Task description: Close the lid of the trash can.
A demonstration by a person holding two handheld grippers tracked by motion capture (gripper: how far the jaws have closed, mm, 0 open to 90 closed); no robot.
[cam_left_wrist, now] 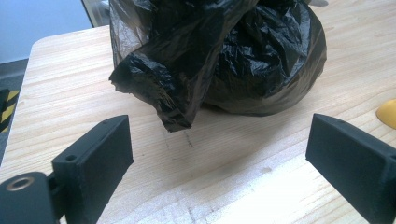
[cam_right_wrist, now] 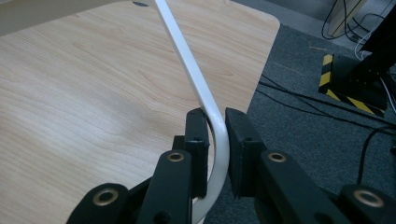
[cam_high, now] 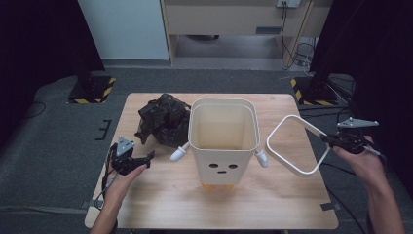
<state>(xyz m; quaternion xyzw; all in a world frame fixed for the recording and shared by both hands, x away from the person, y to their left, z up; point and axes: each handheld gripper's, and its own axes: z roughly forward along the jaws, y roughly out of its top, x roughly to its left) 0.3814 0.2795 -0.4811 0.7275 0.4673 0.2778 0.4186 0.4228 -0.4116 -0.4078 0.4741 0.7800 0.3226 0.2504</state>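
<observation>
Right gripper [cam_high: 341, 141] is clamped on the white frame ring [cam_high: 292, 146], held right of the cartoon-face bin [cam_high: 223, 141]. Left gripper [cam_left_wrist: 219, 163], jaws wide apart, faces the black bag [cam_left_wrist: 224, 51] left of the bin. I'd pinch a loose fold, not the bulk.

The table [cam_high: 160, 195] is light wood with a fine brown grain. The bin [cam_high: 223, 127] in its middle is cream, with a small black face and orange feet. The crumpled bag [cam_high: 163, 118] toward the far left corner is shiny black. The ring frame [cam_high: 292, 146] at the right edge is white. Both grippers have black jaws. The floor [cam_high: 53, 141] is dark grey, and the stand bases [cam_high: 92, 89] carry yellow and black stripes.
</observation>
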